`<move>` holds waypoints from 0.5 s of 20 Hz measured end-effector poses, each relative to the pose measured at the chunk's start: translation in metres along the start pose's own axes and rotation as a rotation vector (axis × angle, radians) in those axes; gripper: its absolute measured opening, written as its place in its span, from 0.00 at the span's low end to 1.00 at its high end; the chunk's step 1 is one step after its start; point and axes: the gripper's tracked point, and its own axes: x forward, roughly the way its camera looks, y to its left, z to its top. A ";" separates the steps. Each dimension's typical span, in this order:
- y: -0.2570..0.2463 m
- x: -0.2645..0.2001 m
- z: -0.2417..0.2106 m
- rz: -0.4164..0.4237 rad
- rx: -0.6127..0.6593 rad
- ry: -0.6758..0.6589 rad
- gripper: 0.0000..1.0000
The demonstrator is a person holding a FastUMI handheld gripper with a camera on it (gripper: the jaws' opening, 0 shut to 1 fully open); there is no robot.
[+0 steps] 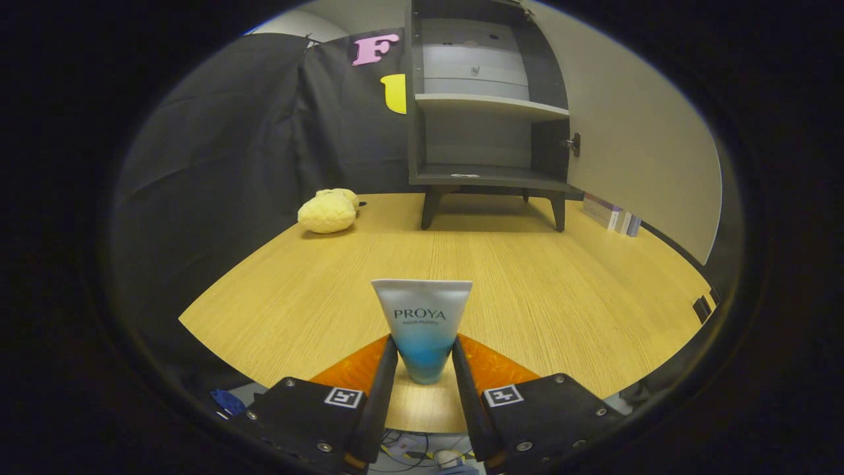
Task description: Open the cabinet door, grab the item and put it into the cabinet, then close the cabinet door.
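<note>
tool [424,359] pinching the tube [422,326] on both sides | tube's white up top fading to blue at the cap end, held above the bench [527,284] | cabinet [484,112] beyond, door [633,138] wide open

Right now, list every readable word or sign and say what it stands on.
"PROYA": on the white-and-blue plastic tube clamped in the claw.
Smaller line beneath it: too small to read.
Square black-and-white markers on the claw: patterns, no words.

Yellow plush toy [328,211] on wooden table [541,290], books [611,214] standing beyond it at the wall.
</note>
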 end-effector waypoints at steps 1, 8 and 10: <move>0.000 -0.002 0.001 0.005 -0.002 -0.001 0.51; -0.009 -0.015 0.055 0.021 0.000 -0.059 0.50; -0.016 -0.018 0.077 0.020 0.008 -0.082 0.50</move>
